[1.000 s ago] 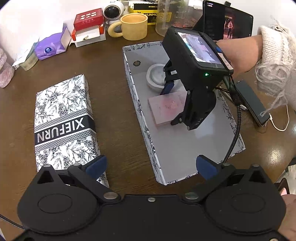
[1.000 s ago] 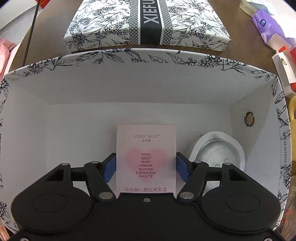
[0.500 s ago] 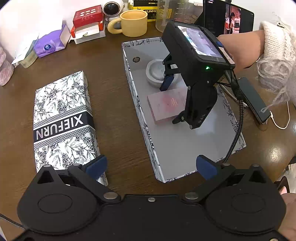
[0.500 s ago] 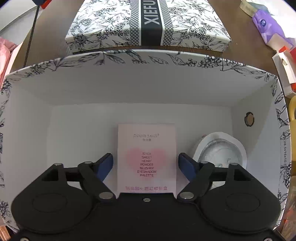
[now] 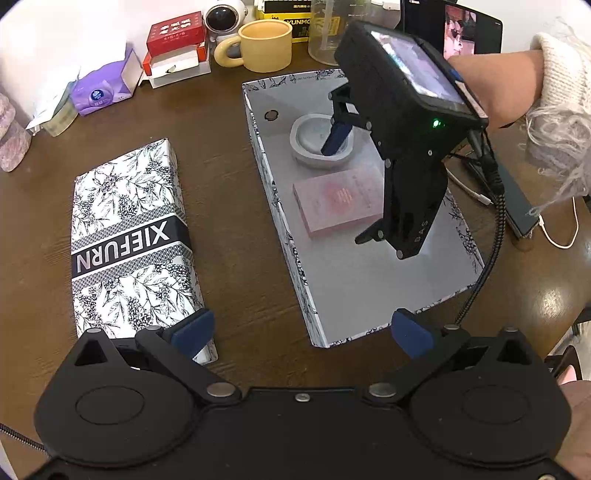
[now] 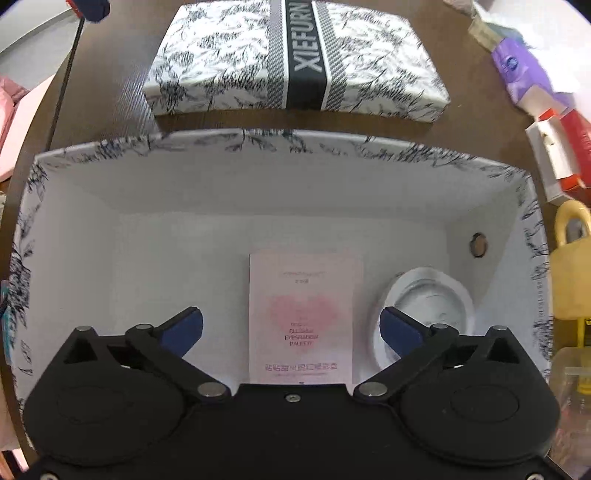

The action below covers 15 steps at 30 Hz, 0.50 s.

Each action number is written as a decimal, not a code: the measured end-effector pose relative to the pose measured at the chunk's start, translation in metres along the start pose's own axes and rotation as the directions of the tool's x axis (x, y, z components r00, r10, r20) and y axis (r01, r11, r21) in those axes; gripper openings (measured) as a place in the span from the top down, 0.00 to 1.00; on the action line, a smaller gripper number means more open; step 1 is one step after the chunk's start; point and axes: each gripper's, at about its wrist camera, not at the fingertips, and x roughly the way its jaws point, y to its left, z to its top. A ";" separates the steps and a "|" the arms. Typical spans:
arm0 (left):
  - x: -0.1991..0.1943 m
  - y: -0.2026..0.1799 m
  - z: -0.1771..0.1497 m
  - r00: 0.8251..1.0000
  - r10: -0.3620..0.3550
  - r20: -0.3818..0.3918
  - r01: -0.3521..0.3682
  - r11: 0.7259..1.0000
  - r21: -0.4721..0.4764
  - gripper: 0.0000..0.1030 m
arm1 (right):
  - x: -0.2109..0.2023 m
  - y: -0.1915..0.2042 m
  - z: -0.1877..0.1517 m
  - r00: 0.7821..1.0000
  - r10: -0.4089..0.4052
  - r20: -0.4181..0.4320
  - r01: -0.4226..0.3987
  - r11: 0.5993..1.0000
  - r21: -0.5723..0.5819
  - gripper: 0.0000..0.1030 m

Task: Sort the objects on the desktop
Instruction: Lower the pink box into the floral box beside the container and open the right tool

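Note:
An open floral-patterned box (image 5: 295, 254) (image 6: 258, 147) sits on the brown desk. Inside it lie a pink eyeshadow palette box (image 5: 332, 199) (image 6: 303, 314) and a round white dish (image 5: 310, 140) (image 6: 439, 295). My right gripper (image 6: 291, 328) (image 5: 354, 184) hovers above the palette, open, its blue pads apart on either side and clear of it. My left gripper (image 5: 301, 330) is open over the desk at the box's near end, holding nothing. The box's lid (image 5: 125, 236) (image 6: 295, 59), marked XIEFURN, lies beside the box.
Along the back edge stand a yellow mug (image 5: 262, 44), a red-and-white carton (image 5: 173, 44), a purple tissue pack (image 5: 107, 88), a small camera (image 5: 221, 14) and a clear jar (image 5: 328, 33). A phone with a cable (image 5: 517, 206) lies right of the box. A sleeve (image 5: 561, 85) reaches in.
My right gripper opened wide, let go of the pink palette box and lifted away from it. The palette stays on the box floor. My left gripper stayed open.

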 end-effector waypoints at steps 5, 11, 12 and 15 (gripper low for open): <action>-0.005 -0.002 -0.003 1.000 0.000 0.012 0.000 1.000 0.015 0.00 | -0.013 0.005 -0.001 0.999 -0.039 0.010 0.039 0.999 0.003 0.00; -0.010 -0.005 -0.009 1.000 -0.005 0.022 0.005 1.000 0.030 0.00 | -0.019 0.014 -0.002 0.997 -0.076 0.009 0.075 0.997 0.013 0.00; -0.011 -0.005 -0.009 1.000 -0.006 0.023 0.005 0.999 0.034 0.00 | -0.021 0.015 -0.002 0.997 -0.080 0.009 0.080 0.997 0.015 0.00; -0.014 -0.006 -0.012 1.000 -0.007 0.027 0.006 0.999 0.045 0.00 | -0.026 0.019 -0.001 0.996 -0.090 0.008 0.090 0.996 0.025 0.00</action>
